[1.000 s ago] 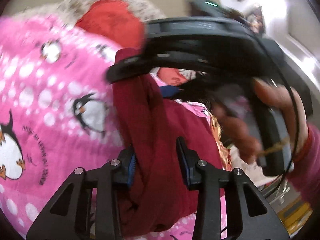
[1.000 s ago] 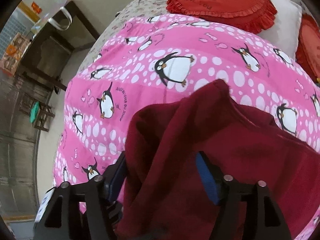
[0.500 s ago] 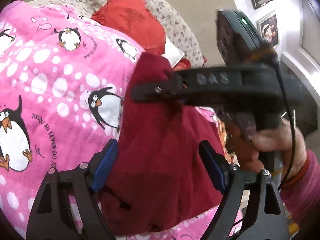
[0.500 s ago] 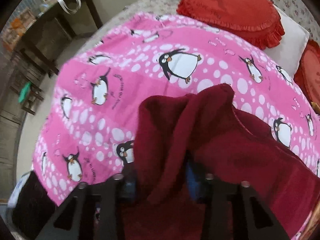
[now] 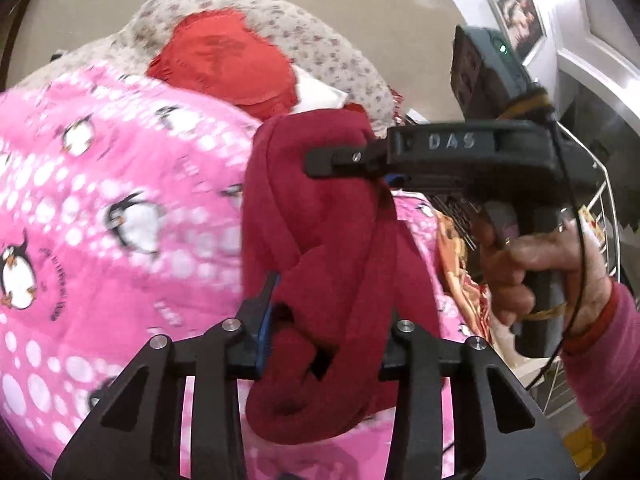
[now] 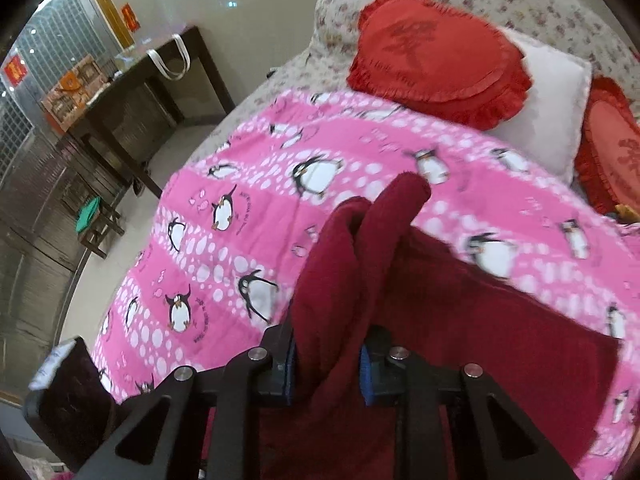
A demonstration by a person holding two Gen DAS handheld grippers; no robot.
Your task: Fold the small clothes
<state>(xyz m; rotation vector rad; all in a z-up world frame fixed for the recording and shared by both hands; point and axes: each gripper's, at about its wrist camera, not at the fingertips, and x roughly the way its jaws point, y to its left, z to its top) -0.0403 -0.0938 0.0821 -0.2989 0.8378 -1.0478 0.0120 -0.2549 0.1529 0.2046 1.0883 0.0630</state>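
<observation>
Here, a dark red garment (image 5: 320, 240) hangs bunched at centre frame over a pink penguin blanket (image 5: 100, 220), pinched at two points. At the bottom of the left wrist view, the left gripper (image 5: 326, 332) is closed on a thick roll of the cloth. The right gripper (image 5: 344, 162), reaching in from the right of that frame in a bare hand (image 5: 536, 268), clamps the garment's upper fold; its own view shows its jaws (image 6: 326, 364) nearly together on a twisted strip of fabric (image 6: 352, 264). A red cushion (image 6: 436, 56) lies in the upper right, a dark table (image 6: 132, 96) in the upper left.
</observation>
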